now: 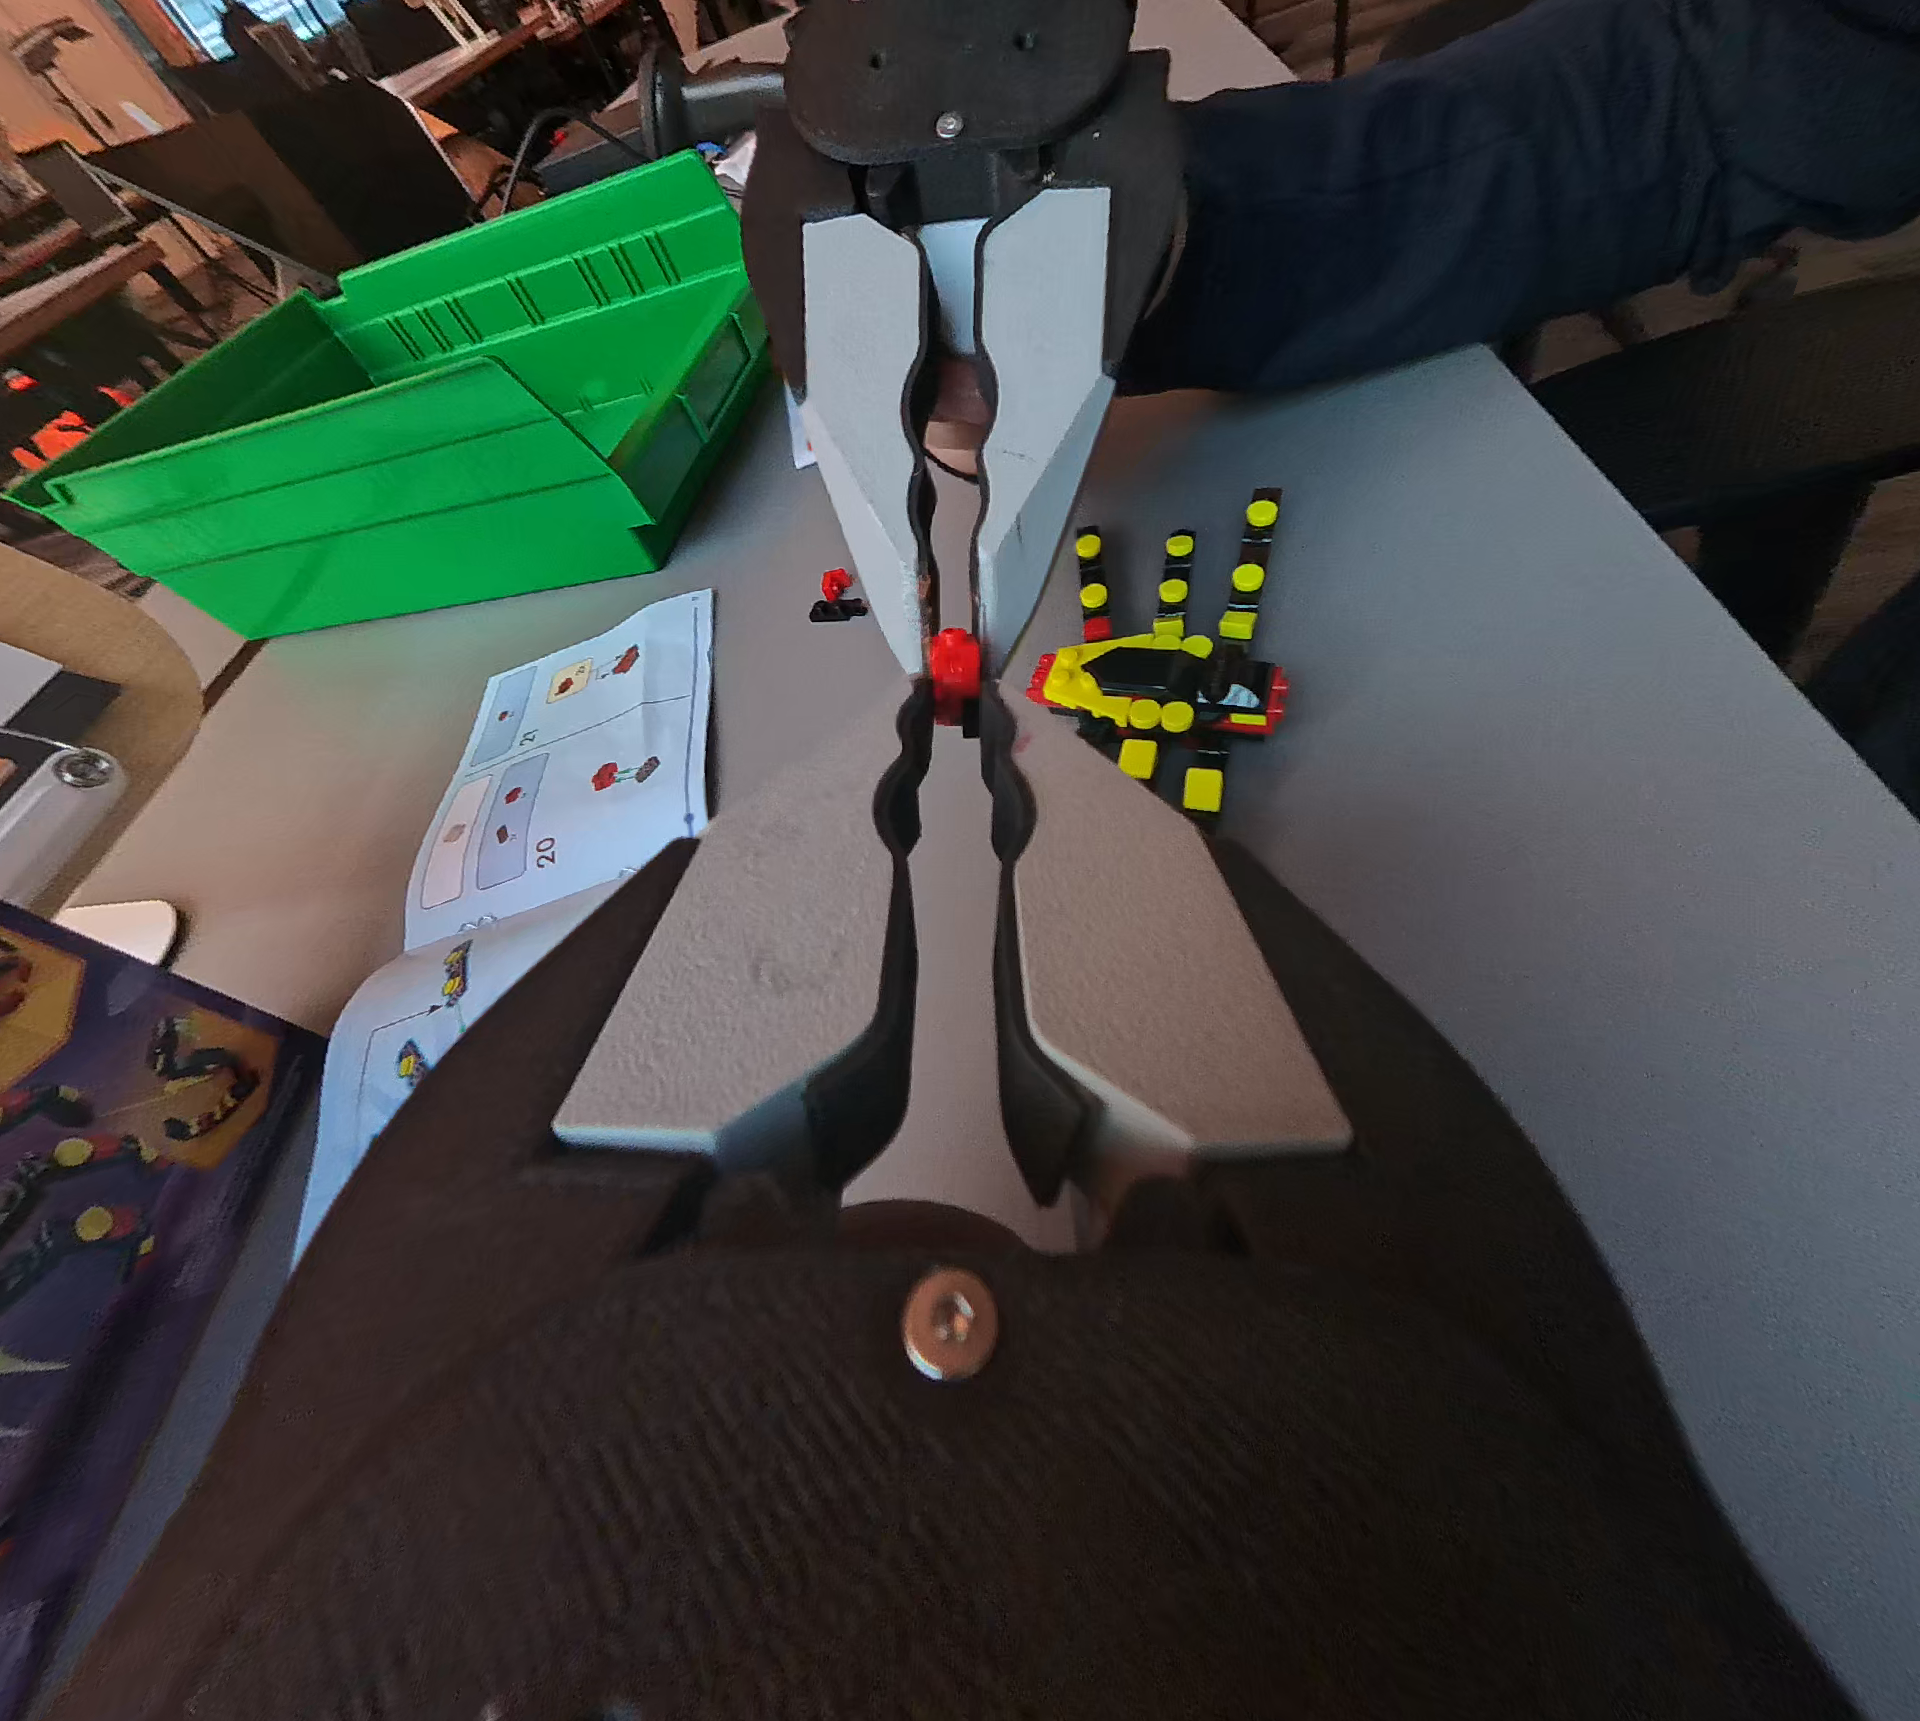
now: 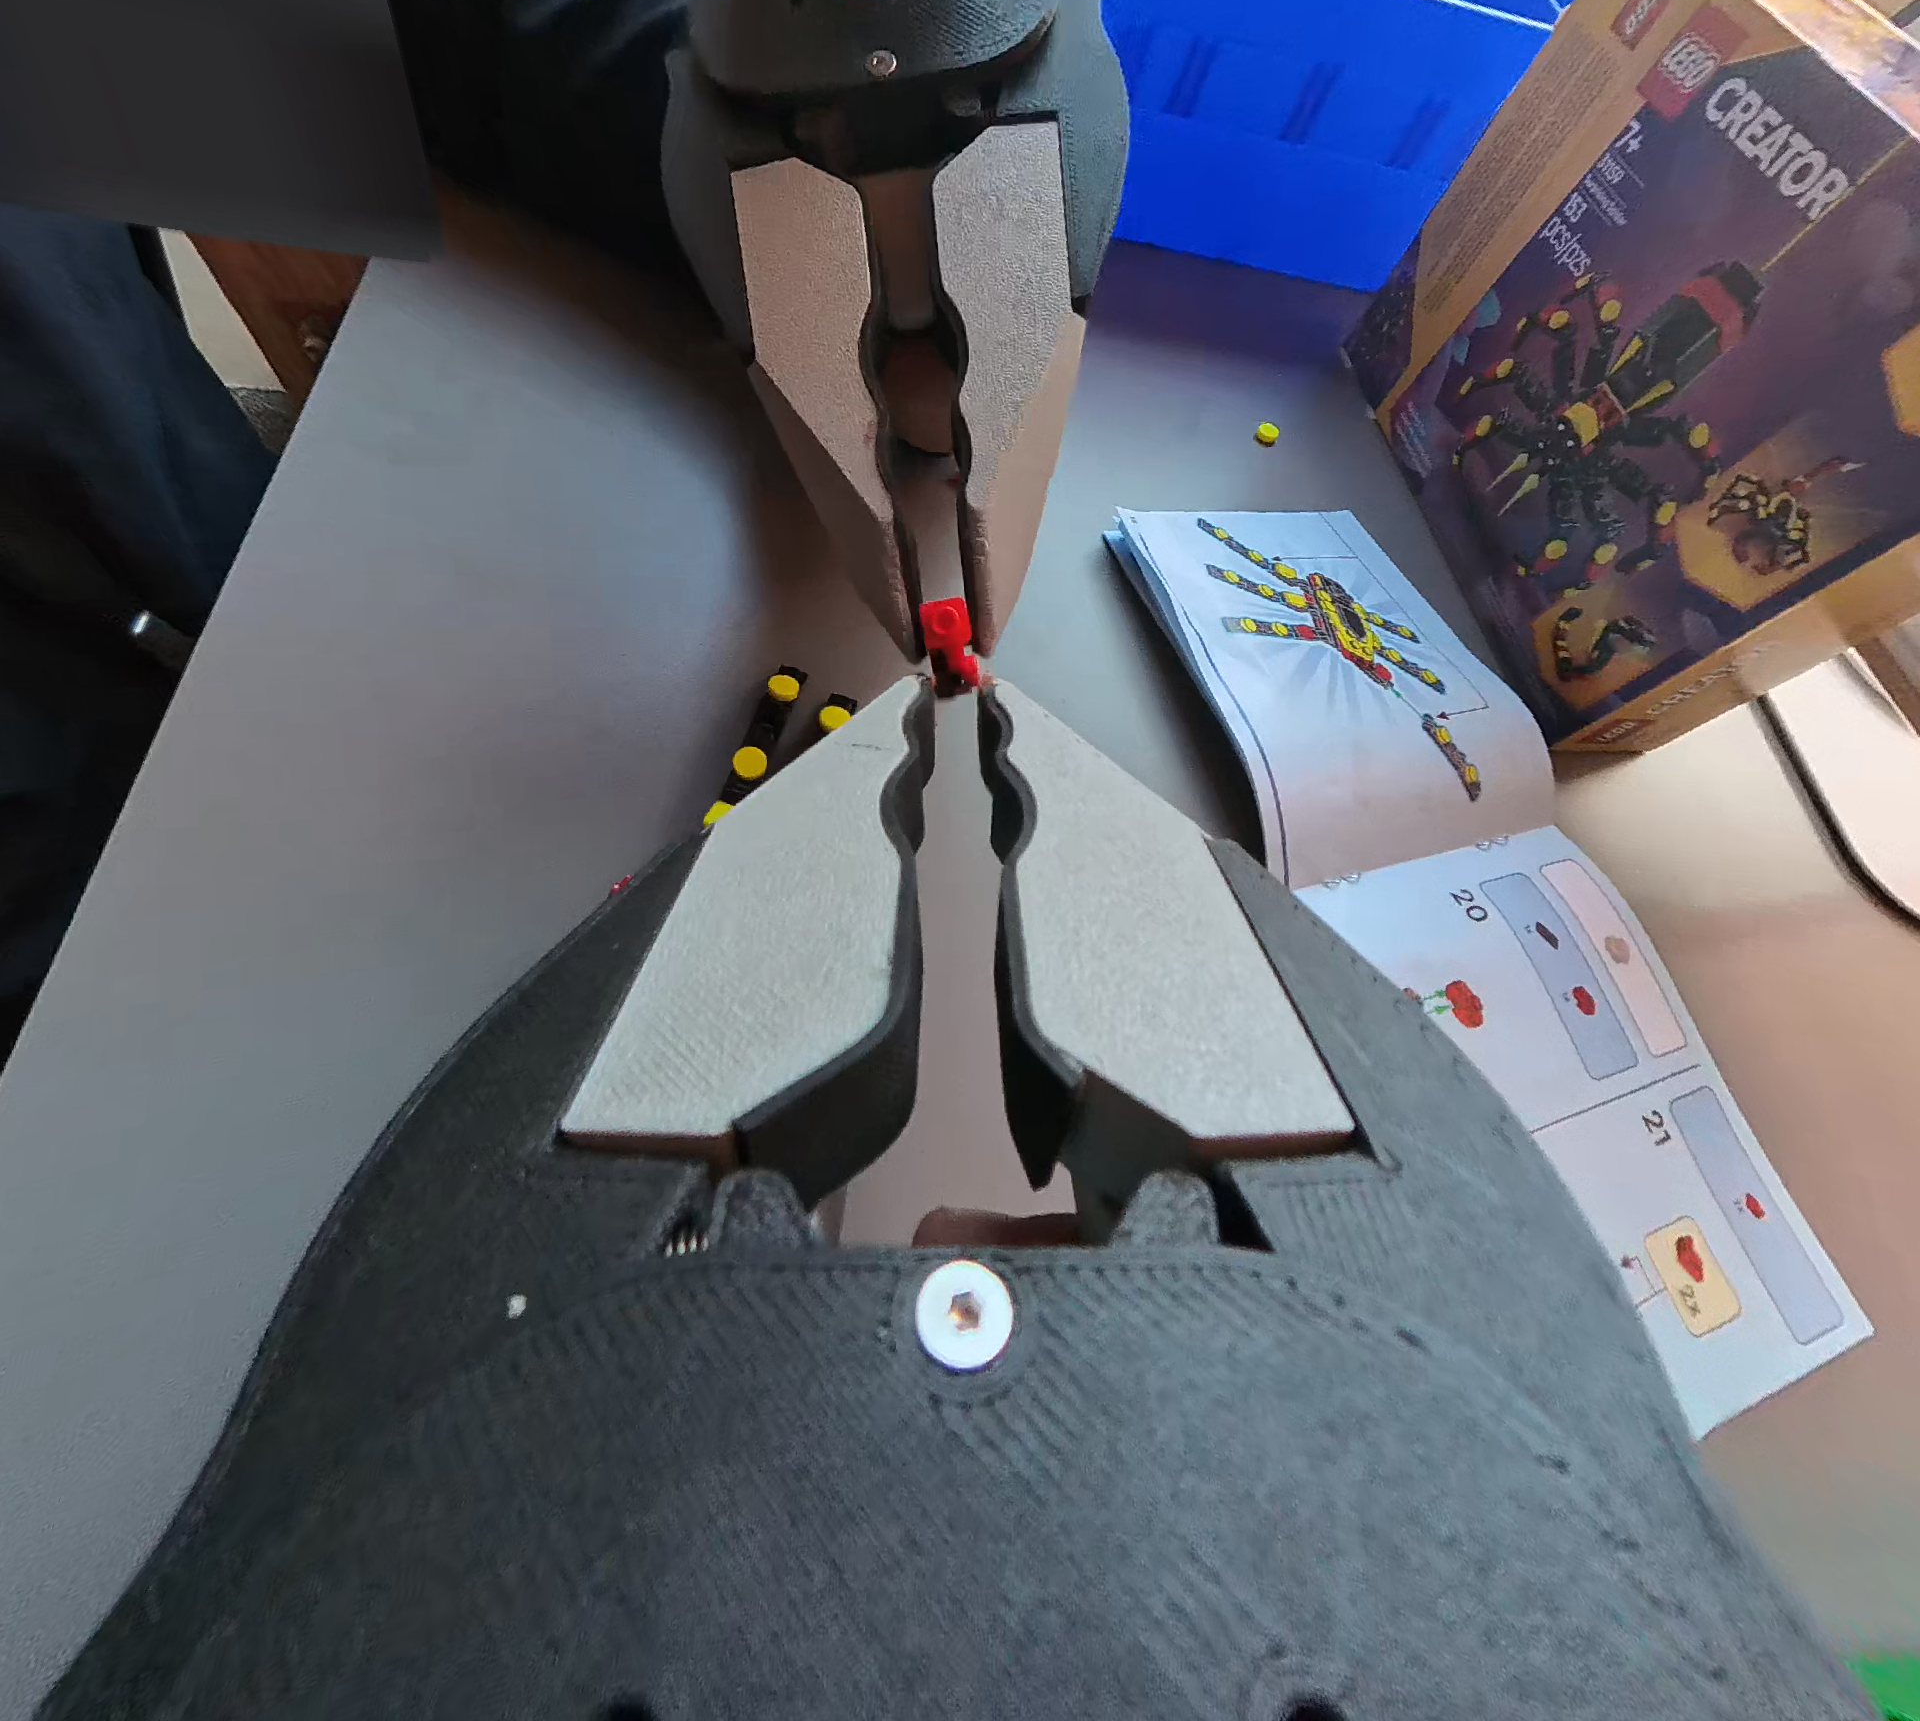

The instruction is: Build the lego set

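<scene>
Both my tongs, left [image 1: 951, 715] and right [image 2: 954, 684], pinch the tiny red piece [image 1: 953, 669] tip-to-tip above the table, spider [image 1: 1169, 684] at three o'clock; light, hard, slippery, so I judge it wants gripping on flat sides.

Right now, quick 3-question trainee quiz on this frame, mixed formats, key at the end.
1. True or false: the left gripper and right gripper meet tip to tip at a small red piece.
2. Multiple choice: in the left wrist view, the partly built spider lies on which side of the meeting tips? A) left B) right C) directly under them
3. Fill in: the bin behind the instruction booklet in the left wrist view is ____ in colour.

Key: 1 true; 2 B; 3 green
</scene>
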The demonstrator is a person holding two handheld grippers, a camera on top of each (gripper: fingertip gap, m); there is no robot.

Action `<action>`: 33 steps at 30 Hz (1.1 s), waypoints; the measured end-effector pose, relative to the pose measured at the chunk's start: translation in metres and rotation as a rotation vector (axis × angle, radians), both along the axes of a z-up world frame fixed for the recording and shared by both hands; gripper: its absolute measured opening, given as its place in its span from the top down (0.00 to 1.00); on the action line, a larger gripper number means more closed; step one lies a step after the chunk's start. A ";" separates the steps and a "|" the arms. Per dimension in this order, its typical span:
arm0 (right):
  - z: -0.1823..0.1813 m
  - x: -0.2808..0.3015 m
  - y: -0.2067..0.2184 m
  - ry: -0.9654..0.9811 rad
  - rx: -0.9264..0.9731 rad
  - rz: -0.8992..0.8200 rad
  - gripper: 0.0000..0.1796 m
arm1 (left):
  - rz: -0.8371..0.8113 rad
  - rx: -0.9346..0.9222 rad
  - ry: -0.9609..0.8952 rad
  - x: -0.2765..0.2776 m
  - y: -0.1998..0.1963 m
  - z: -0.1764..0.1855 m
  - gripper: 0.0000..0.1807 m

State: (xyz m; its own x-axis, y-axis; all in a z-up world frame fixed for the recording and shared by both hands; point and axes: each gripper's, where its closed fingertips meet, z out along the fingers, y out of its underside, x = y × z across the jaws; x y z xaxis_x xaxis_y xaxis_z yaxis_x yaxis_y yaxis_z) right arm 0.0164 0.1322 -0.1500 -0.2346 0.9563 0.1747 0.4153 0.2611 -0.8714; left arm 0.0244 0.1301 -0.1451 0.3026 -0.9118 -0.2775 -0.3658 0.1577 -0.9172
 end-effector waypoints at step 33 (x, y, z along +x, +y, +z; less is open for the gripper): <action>-0.066 0.101 0.106 -0.289 0.028 -0.301 0.97 | 0.132 0.054 -0.018 -0.016 0.022 0.005 0.97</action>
State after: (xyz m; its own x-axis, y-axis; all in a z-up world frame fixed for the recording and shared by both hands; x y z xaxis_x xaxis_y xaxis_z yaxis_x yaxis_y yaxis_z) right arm 0.1176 0.2387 -0.2163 0.0113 0.9854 0.1701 0.7029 0.1132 -0.7023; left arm 0.0088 0.1519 -0.1401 0.4238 -0.8478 -0.3188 -0.3705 0.1589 -0.9151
